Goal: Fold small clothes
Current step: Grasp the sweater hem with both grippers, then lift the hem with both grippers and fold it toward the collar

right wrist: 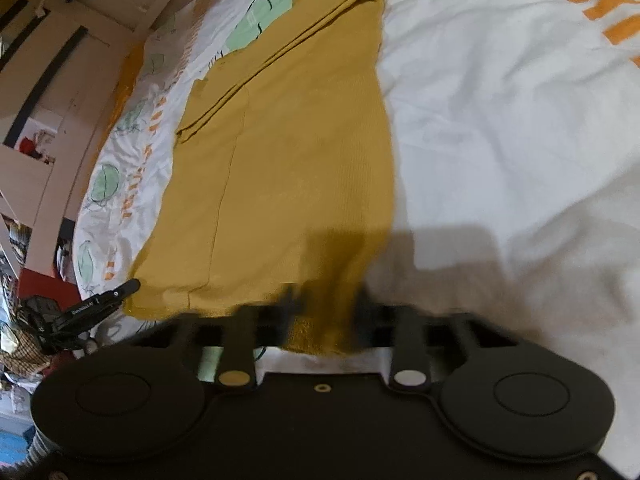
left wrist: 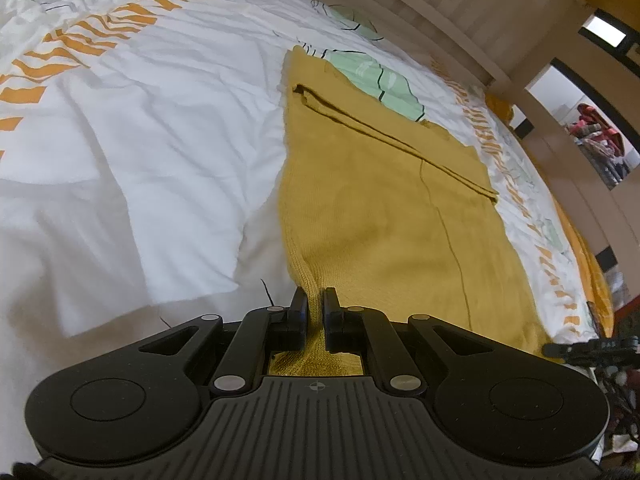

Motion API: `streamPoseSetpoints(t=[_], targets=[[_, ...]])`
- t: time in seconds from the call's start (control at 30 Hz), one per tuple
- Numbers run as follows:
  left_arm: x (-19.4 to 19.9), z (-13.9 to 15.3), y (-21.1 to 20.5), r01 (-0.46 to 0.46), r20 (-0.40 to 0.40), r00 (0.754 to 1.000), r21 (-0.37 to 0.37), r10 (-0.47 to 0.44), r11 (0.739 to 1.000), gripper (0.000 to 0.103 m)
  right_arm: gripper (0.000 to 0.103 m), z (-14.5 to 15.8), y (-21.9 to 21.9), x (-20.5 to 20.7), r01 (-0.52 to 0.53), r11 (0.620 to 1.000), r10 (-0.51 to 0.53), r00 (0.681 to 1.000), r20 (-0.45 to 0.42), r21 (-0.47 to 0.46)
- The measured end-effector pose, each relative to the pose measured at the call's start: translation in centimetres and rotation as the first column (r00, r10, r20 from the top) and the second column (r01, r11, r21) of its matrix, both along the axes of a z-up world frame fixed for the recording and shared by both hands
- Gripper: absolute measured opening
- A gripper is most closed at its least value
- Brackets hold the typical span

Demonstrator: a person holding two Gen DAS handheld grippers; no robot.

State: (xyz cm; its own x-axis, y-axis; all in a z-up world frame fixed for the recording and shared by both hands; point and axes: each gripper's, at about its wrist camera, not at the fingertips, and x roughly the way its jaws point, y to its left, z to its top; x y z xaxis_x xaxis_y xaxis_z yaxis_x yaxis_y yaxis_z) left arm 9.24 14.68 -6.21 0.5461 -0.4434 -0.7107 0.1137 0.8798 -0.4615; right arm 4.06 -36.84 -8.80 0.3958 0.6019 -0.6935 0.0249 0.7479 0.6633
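Observation:
A mustard knitted garment (left wrist: 380, 208) lies flat on the white bedspread (left wrist: 160, 140), with a fold running across its far part. My left gripper (left wrist: 316, 300) is shut on the garment's near left corner, and the knit bunches up between the pads. In the right wrist view the same garment (right wrist: 288, 152) stretches away from me. My right gripper (right wrist: 326, 308) is at its near right corner. Its fingers are blurred and stand a little apart, with the hem between them. I cannot see whether the pads press on the cloth. The left gripper's black tip (right wrist: 120, 292) shows at the other near corner.
The bedspread (right wrist: 500, 120) has orange stripes and green leaf prints. A wooden bed frame (left wrist: 460, 12) runs along the far side. Beyond the bed edge are cupboards with open shelves (left wrist: 592, 140) and clutter on the floor (right wrist: 24, 340).

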Motion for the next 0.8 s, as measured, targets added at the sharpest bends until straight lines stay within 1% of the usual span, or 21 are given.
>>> streamPoseSetpoints(t=[0.1,0.23,0.3,0.37,0.47,0.53,0.57,0.63,0.7,0.77,0.8], targets=[[-0.1,0.3,-0.1,0.0,0.016,1.0,-0.002,0.0,1.0,0.007,0.014,0.9,0.7,-0.7,0.004,1.0,-0.002,0.998,0.059,-0.024],[-0.1,1.6,-0.2,-0.002,0.049,0.999,-0.023,0.004,1.0,0.007,0.013,2.7,0.2,-0.7,0.074,0.995,-0.085,0.983,0.164,0.074],[0.3,2.7,-0.3,-0.004,0.081,0.997,-0.041,0.008,0.999,0.007,0.012,3.8,-0.2,-0.4,0.103,0.989,-0.125,0.968,0.218,0.106],[0.9,4.2,-0.5,-0.012,0.123,0.992,-0.044,0.018,0.999,0.006,0.012,4.8,-0.7,0.5,0.125,0.981,-0.16,0.954,0.253,0.151],[2.4,6.5,-0.5,-0.025,0.191,0.981,-0.07,0.038,0.997,0.006,0.012,6.0,-1.3,2.3,0.156,0.969,-0.207,0.934,0.29,0.191],[3.8,7.8,-0.6,-0.029,0.224,0.973,-0.089,0.048,0.996,0.006,0.012,6.4,-1.7,3.8,0.169,0.959,-0.234,0.924,0.304,0.225],[4.5,8.3,-0.7,-0.029,0.234,0.971,-0.091,0.05,0.995,0.006,0.012,6.7,-1.8,4.5,0.17,0.96,-0.236,0.921,0.311,0.224],[5.8,8.9,-1.2,-0.025,0.241,0.97,-0.069,0.041,0.997,0.006,0.012,6.9,-1.6,5.9,0.176,0.967,-0.228,0.92,0.319,0.184],[6.4,8.8,-1.8,-0.008,0.237,0.971,-0.042,0.017,0.999,0.007,0.012,6.6,-1.3,6.5,0.174,0.967,-0.225,0.924,0.308,0.185],[6.4,8.0,-2.2,0.009,0.209,0.978,-0.027,-0.003,1.0,0.013,0.012,6.3,-0.9,6.5,0.168,0.969,-0.217,0.929,0.3,0.179],[6.2,7.3,-2.3,0.013,0.183,0.983,-0.023,-0.009,1.0,0.027,0.012,6.2,-0.7,6.4,0.166,0.972,-0.21,0.931,0.297,0.168]])
